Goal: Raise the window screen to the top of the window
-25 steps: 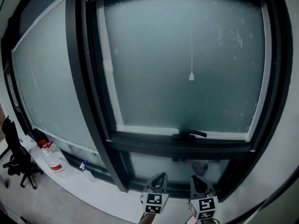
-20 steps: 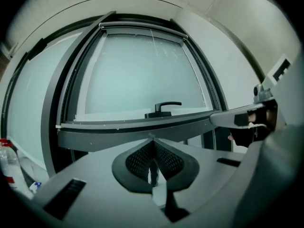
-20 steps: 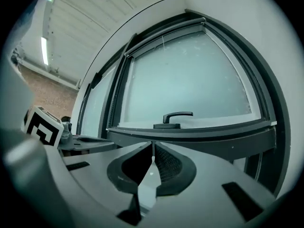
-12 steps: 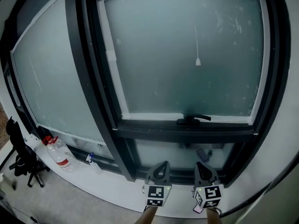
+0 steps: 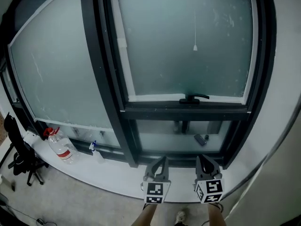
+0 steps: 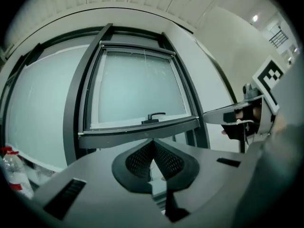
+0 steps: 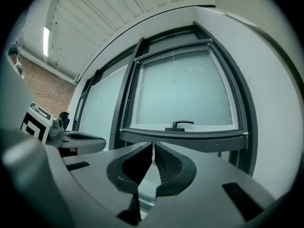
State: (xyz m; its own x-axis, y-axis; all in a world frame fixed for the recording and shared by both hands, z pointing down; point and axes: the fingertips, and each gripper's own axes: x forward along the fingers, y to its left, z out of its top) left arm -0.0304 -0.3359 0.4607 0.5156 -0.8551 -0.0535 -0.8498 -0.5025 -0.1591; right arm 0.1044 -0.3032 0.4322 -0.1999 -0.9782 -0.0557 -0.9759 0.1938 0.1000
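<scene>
The left tongs (image 5: 160, 164) and the right tongs (image 5: 205, 163) sit side by side at the bottom of the frame, low in front of the window (image 5: 186, 46). Both are pressed together, and nothing is between them.

No mesh shows over the frosted glass. So the window screen (image 6: 137, 46) looks rolled up in the thin bar along the top of the window. Its pull cord (image 5: 194, 22) hangs down the middle of the glass, in the upper part of the frame, with a small white knob at its end. The cord is far above both tongs.

The cord is very thin, so the tongs may close beside it and miss. If it slips out, the screen could snap or roll the wrong way. On the way up, the tongs could bump the black handle (image 5: 193, 98) below the cord. The water bottle (image 5: 60, 145) on the window sill (image 5: 108, 178), at the lower left, is well out of the way.
</scene>
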